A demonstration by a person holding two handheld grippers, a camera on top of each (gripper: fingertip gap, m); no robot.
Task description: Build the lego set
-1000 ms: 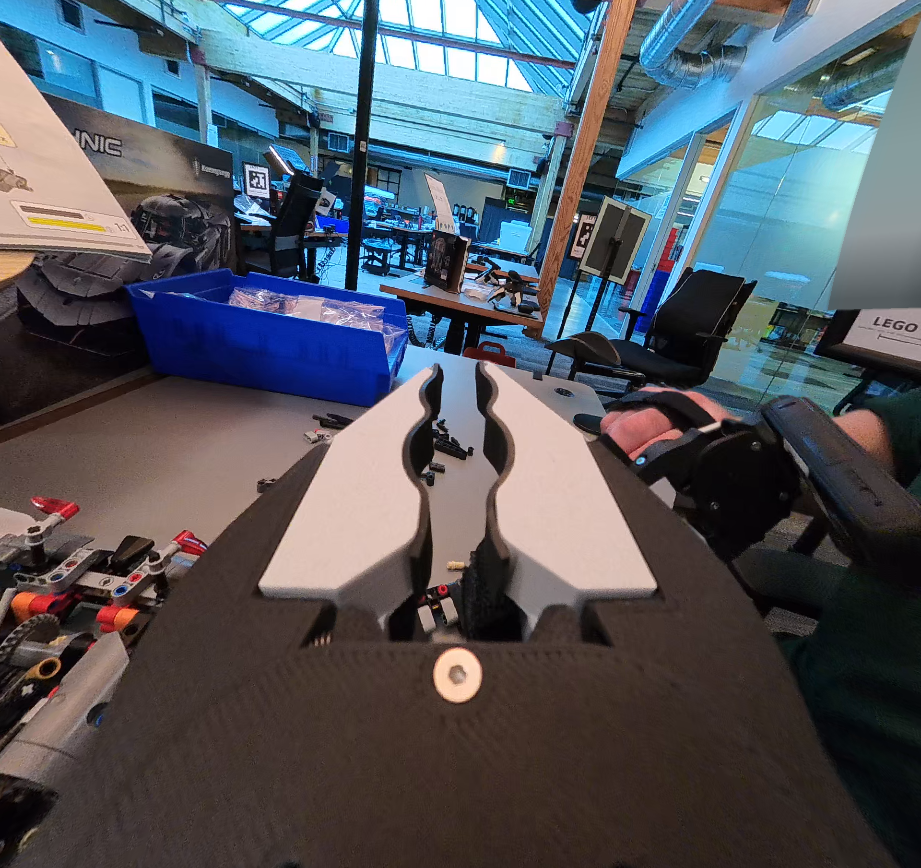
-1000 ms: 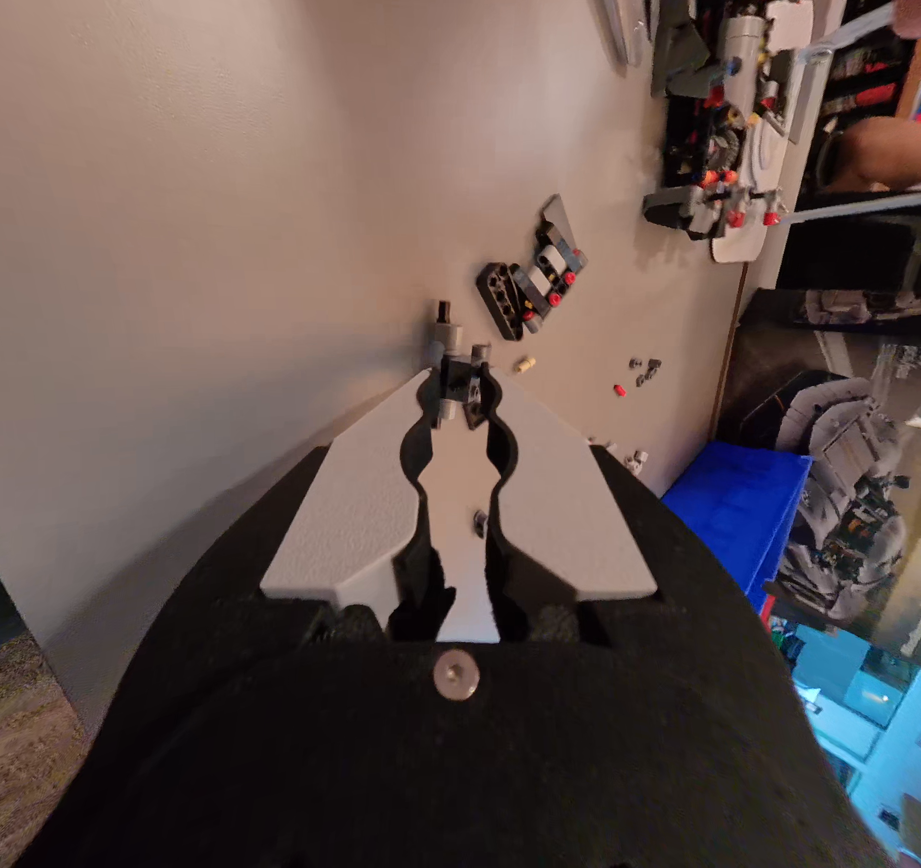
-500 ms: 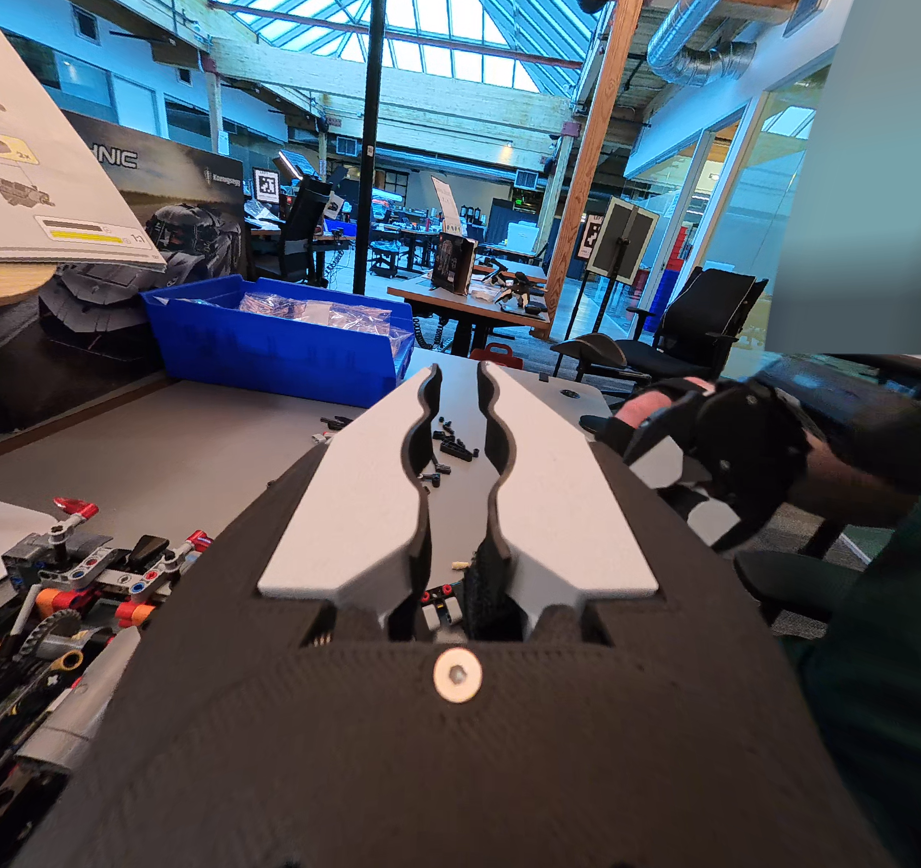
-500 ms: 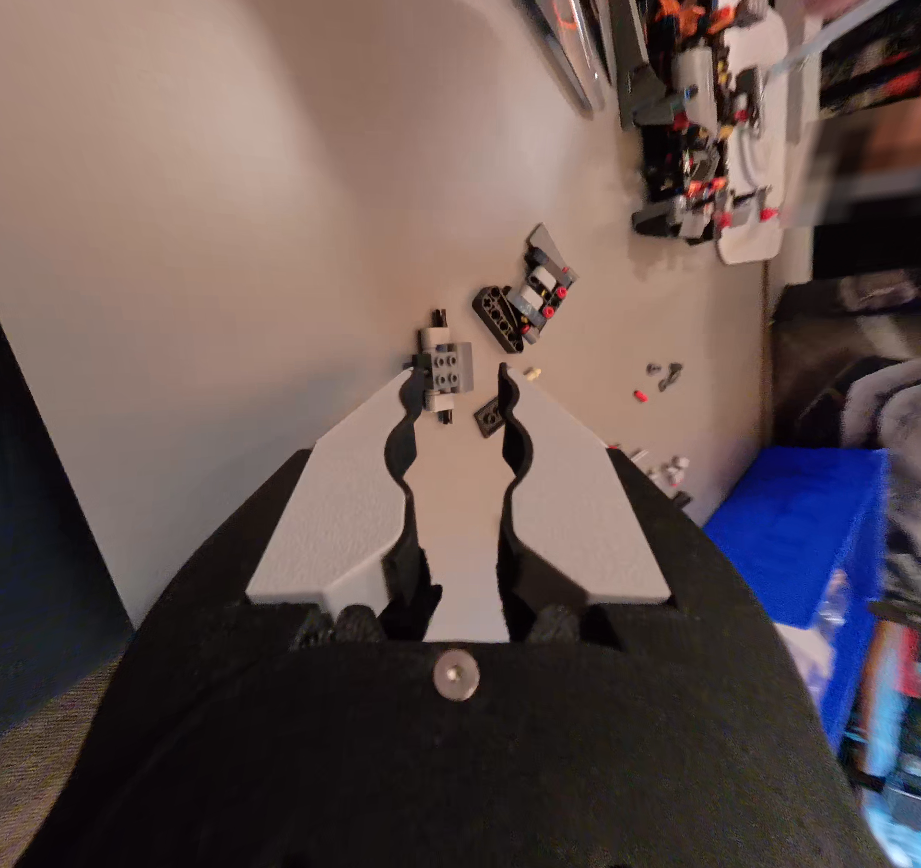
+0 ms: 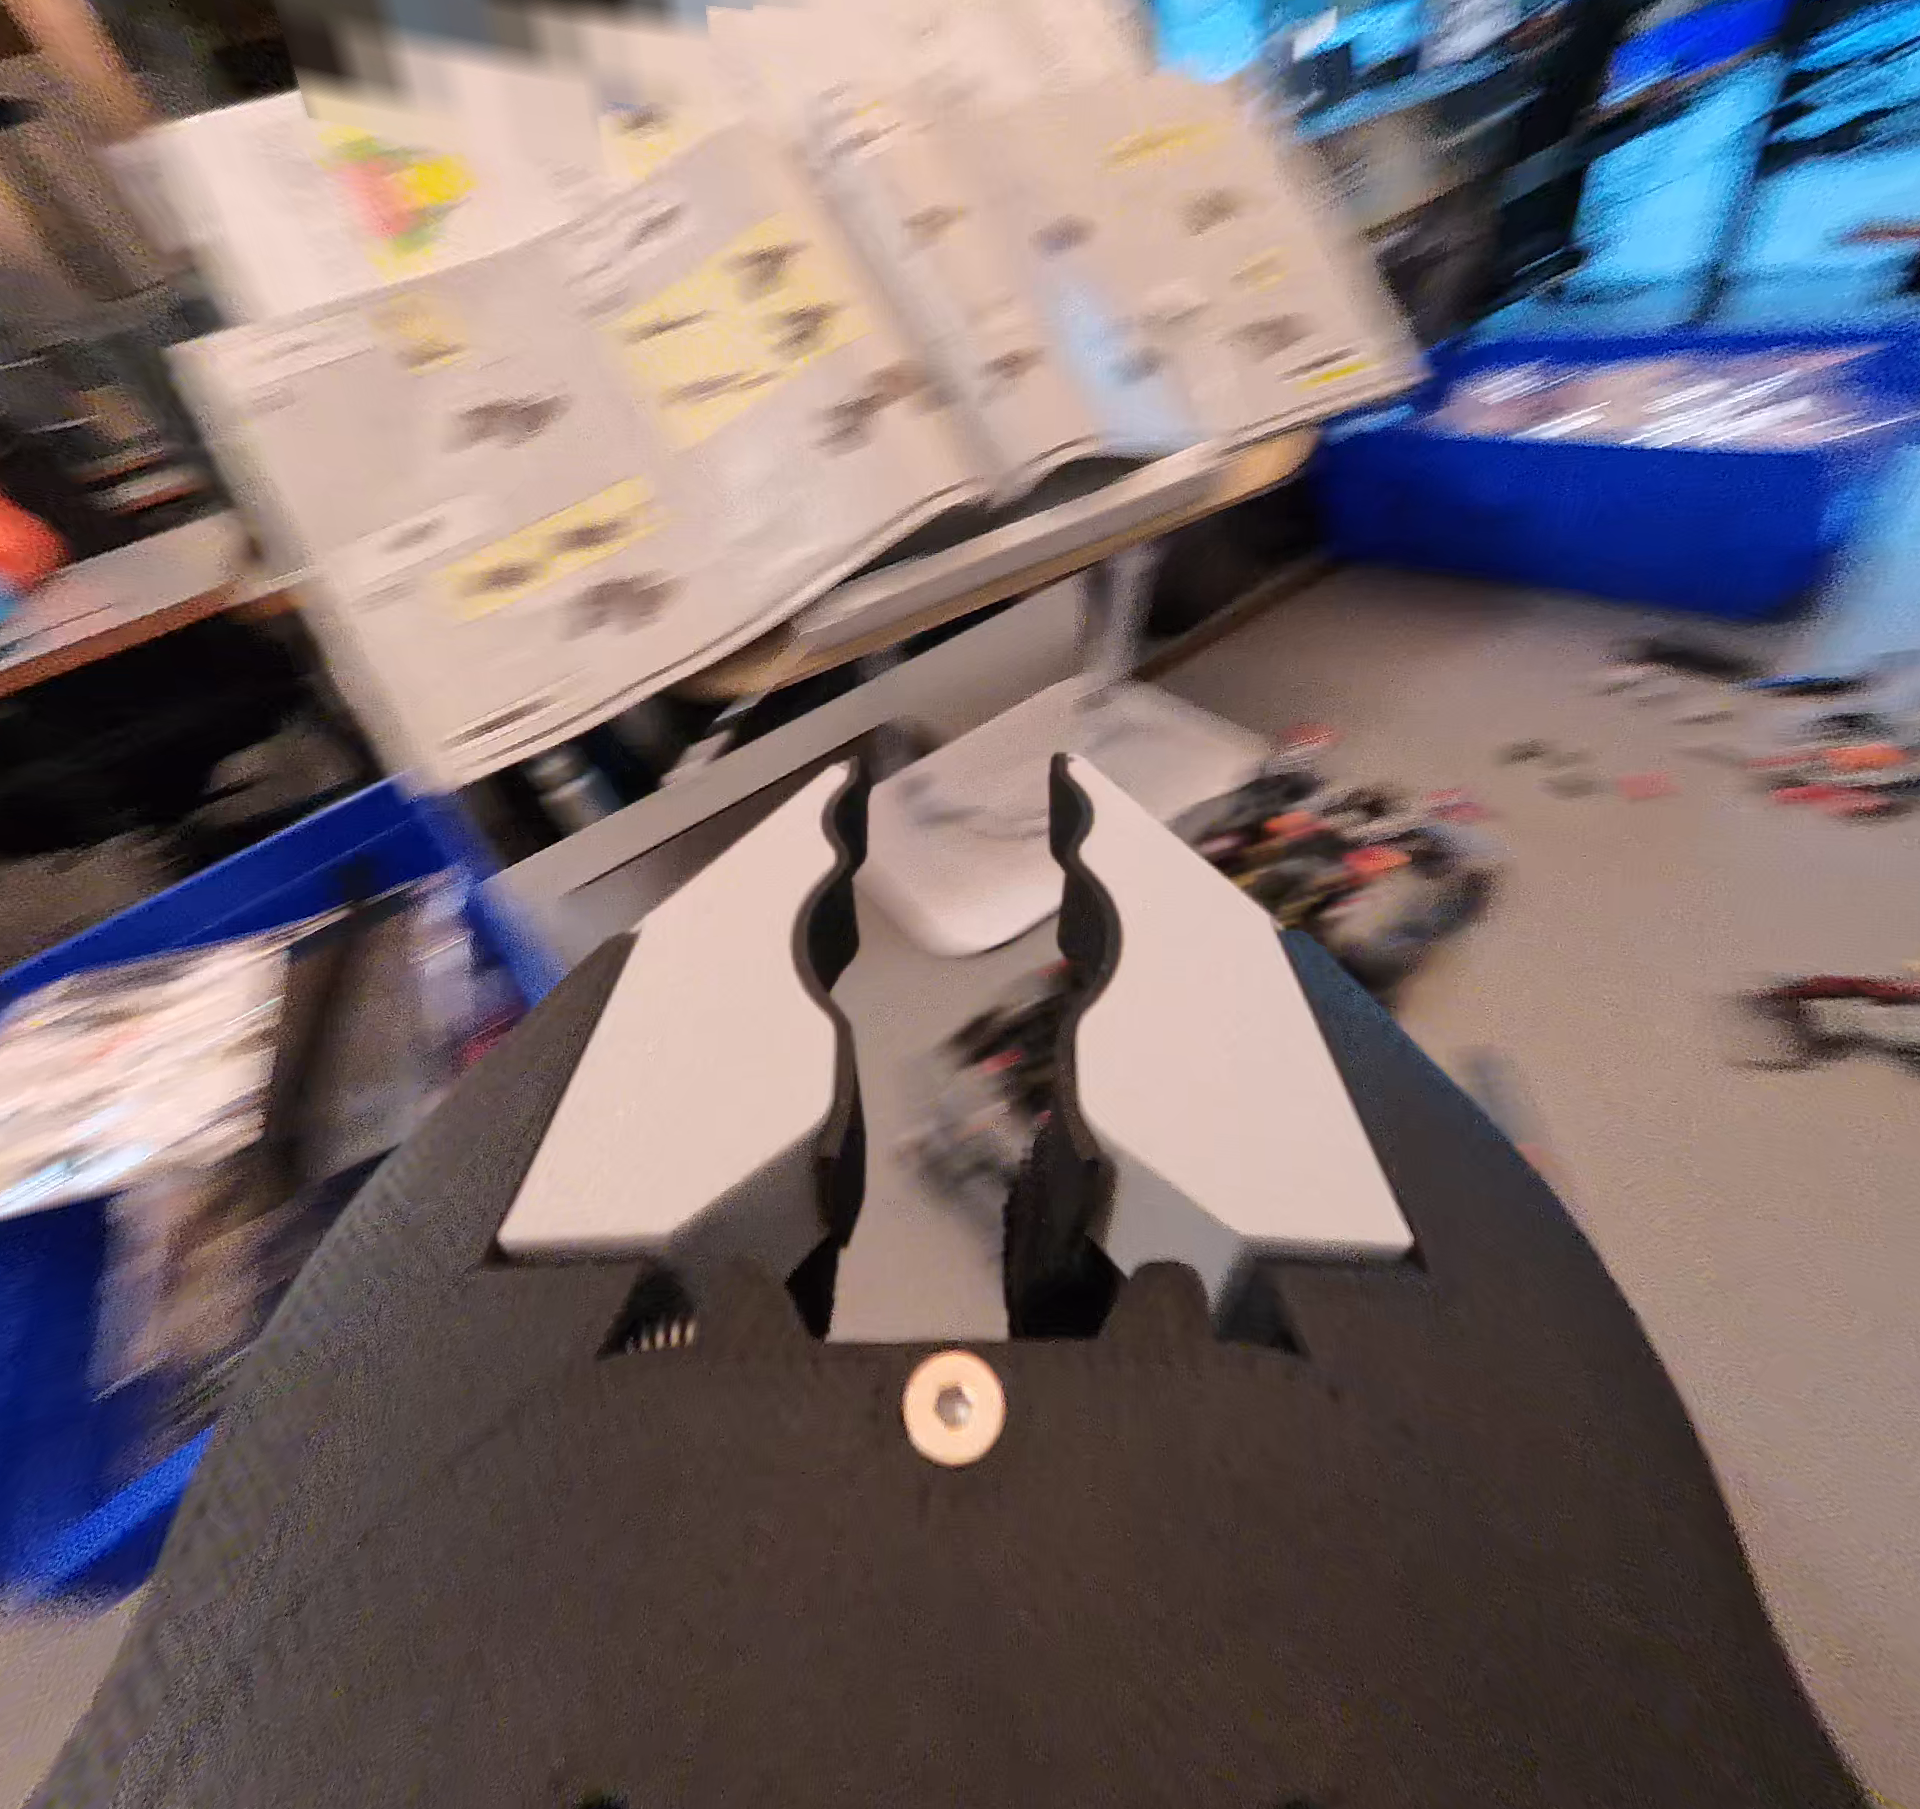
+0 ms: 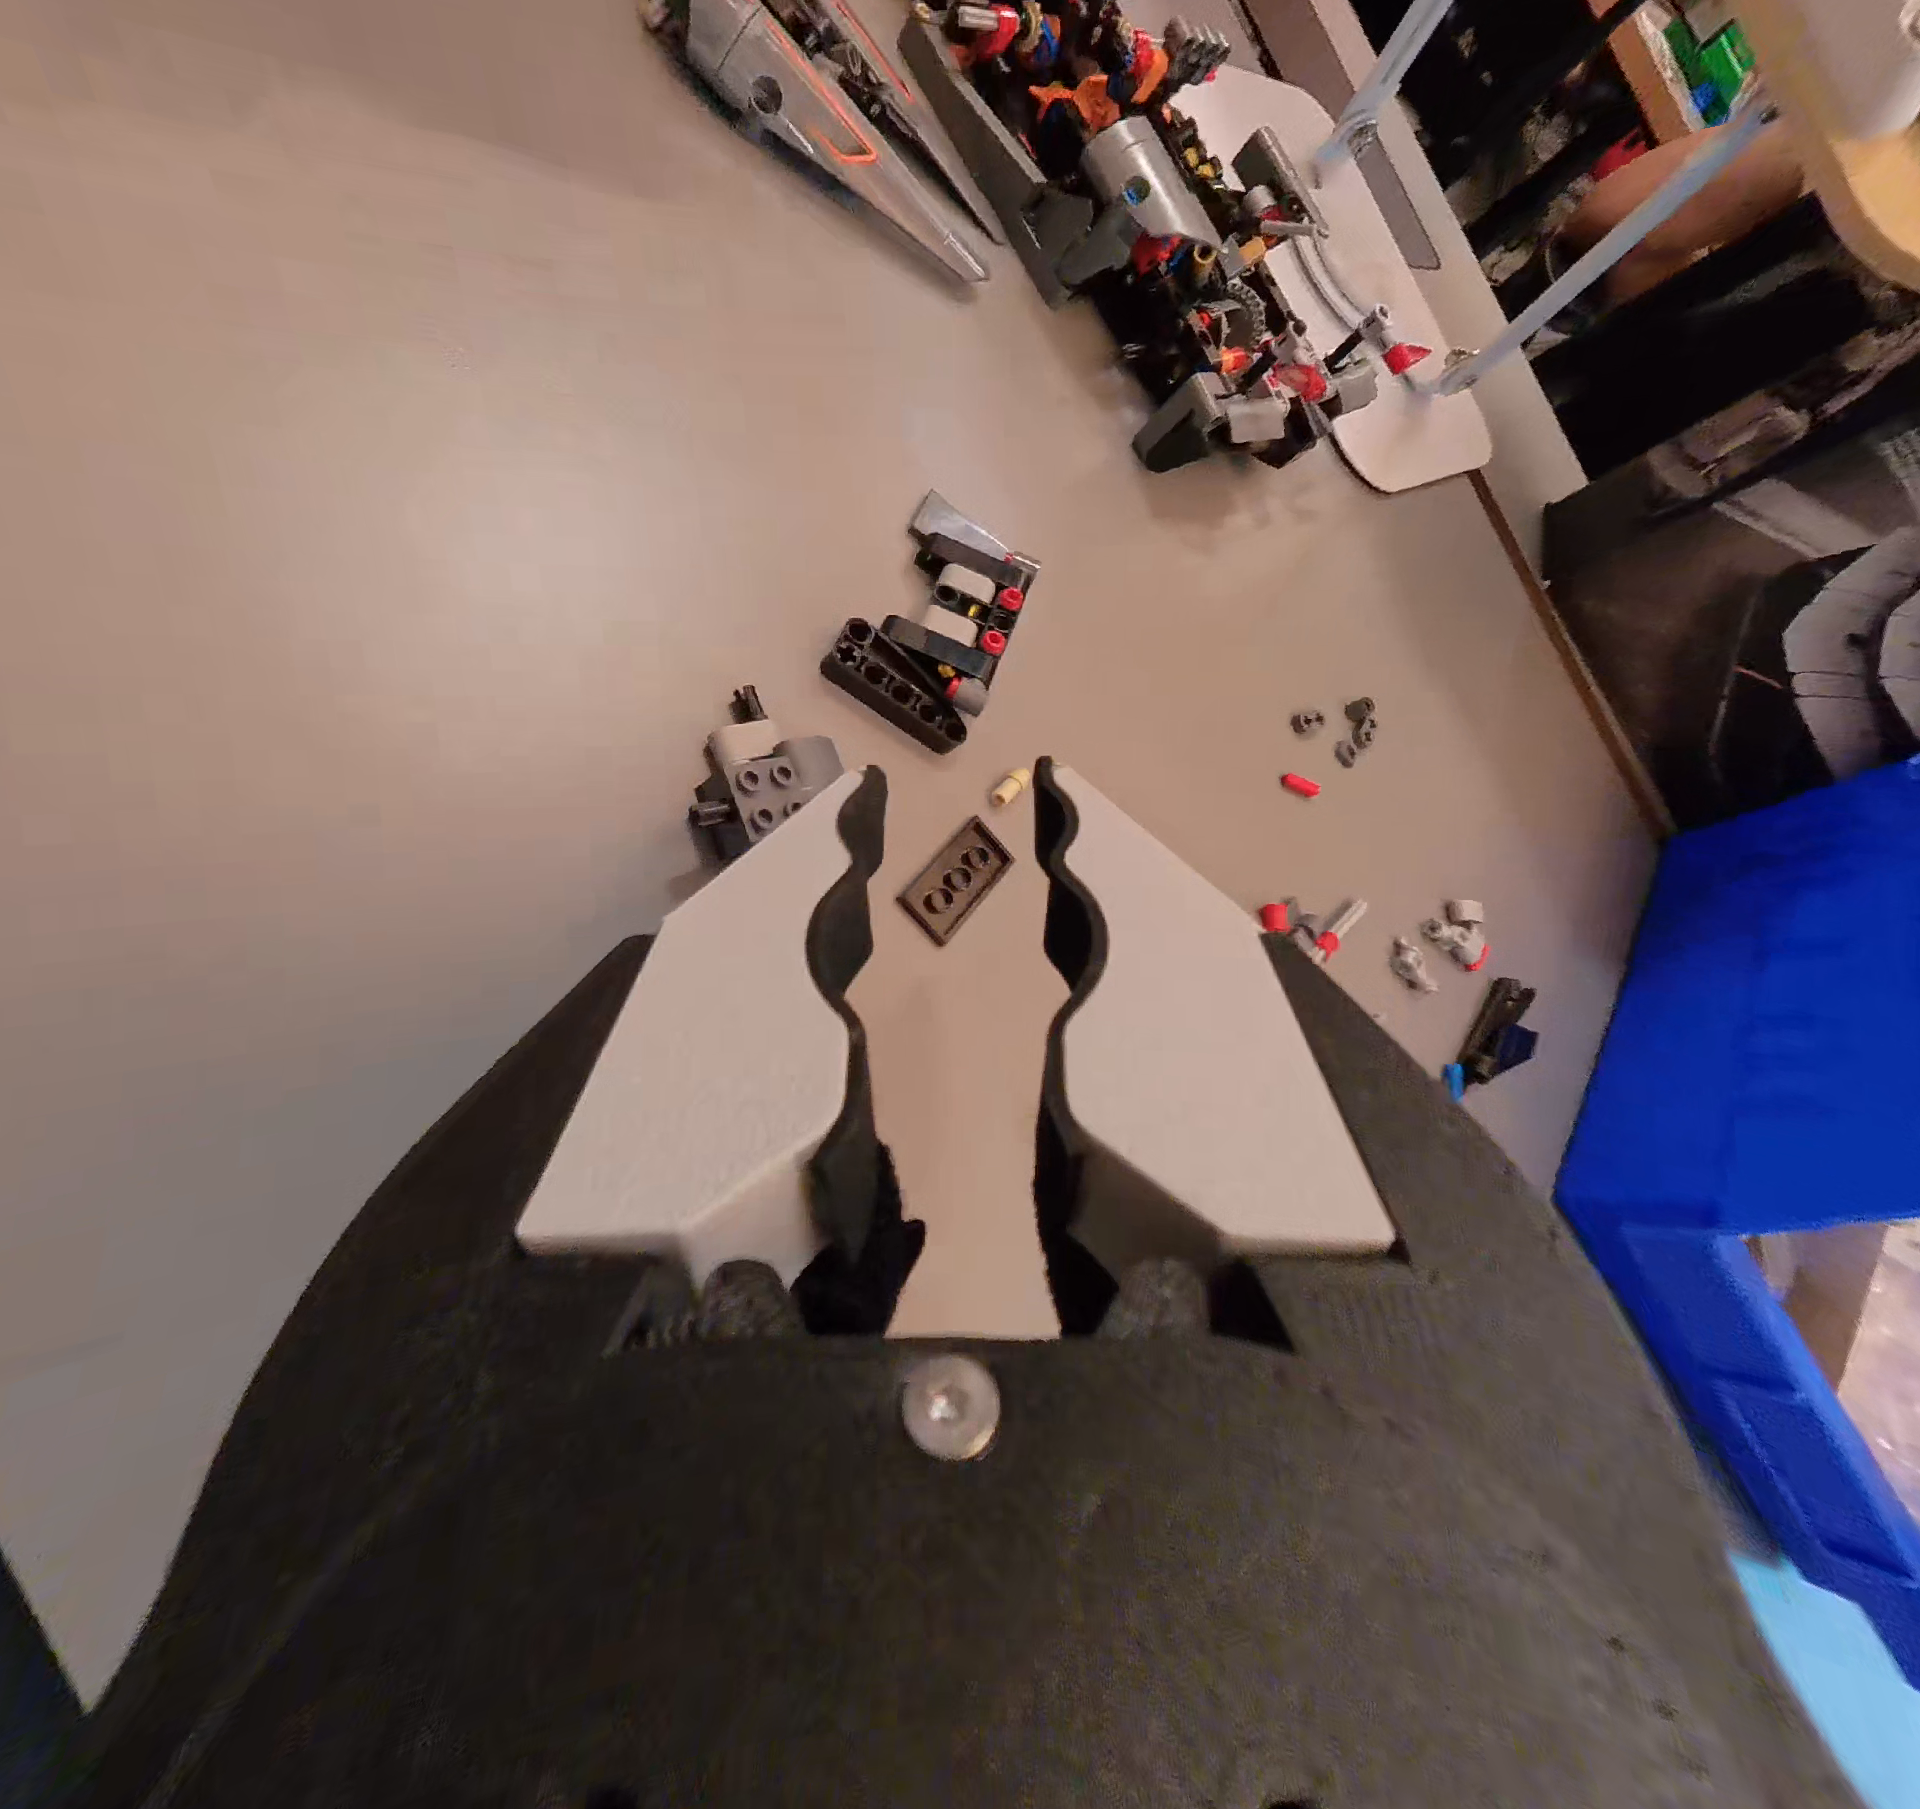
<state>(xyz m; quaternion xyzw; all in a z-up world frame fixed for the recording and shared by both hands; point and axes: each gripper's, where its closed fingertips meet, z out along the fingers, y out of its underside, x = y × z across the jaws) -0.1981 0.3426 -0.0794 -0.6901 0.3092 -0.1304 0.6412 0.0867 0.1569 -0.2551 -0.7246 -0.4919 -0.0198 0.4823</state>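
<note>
In the right wrist view my right gripper is open and empty, low over the grey table. A dark flat plate lies on the table between its fingers. A small grey sub-assembly lies just left of the left fingertip, and a tan pin lies by the right fingertip. A black and grey sub-assembly lies just beyond. The main model stands farther off. The left wrist view is heavily blurred. My left gripper is open and empty, pointing at the open instruction booklet.
A long grey panel lies beside the main model. Loose small pieces and a red pin are scattered to the right. A blue bin stands at the right edge. The booklet stand's white base sits behind the model.
My right gripper opened, left the grey sub-assembly and the dark plate on the table, and drew back. My left gripper swung fast to the left toward the booklet and opened wider.
</note>
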